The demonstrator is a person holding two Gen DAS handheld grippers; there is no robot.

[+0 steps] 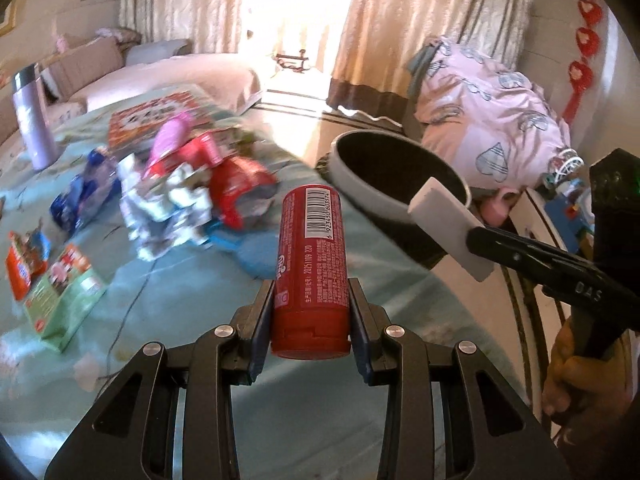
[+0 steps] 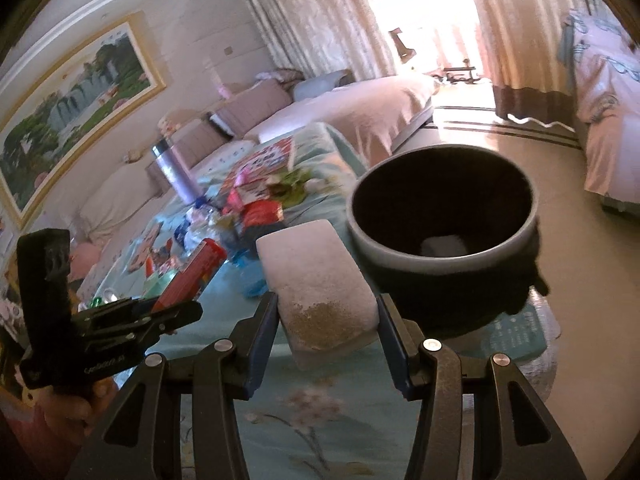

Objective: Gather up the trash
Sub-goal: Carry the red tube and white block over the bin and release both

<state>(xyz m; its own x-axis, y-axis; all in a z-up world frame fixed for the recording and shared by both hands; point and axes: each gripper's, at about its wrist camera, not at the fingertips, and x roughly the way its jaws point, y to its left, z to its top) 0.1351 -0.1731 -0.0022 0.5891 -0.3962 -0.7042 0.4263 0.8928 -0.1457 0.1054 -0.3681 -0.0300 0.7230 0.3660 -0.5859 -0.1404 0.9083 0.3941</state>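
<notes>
Left hand-held gripper (image 1: pixel 310 304): clamped on a red canister (image 1: pixel 310 264), which points forward, cap end toward the camera.
Canister writing: white barcode label reading "6 923450 603574"; printed "20251109 220"; the rest is fine print too small to read.
Right hand-held gripper (image 2: pixel 328 316): clamped on a white block (image 2: pixel 320 280) with a brownish stain at its near end.
Gripper marking: "DAS" on the right gripper's arm in the left view.
Bin (image 2: pixel 440 216): dark inside, grey rim, beside the bed (image 1: pixel 280 420), a white scrap at its bottom.
Remaining trash (image 1: pixel 168 192): blurred wrappers and cartons heaped on the teal bedspread; lettering unreadable.
Purple flask (image 1: pixel 32 120): upright, far left.
</notes>
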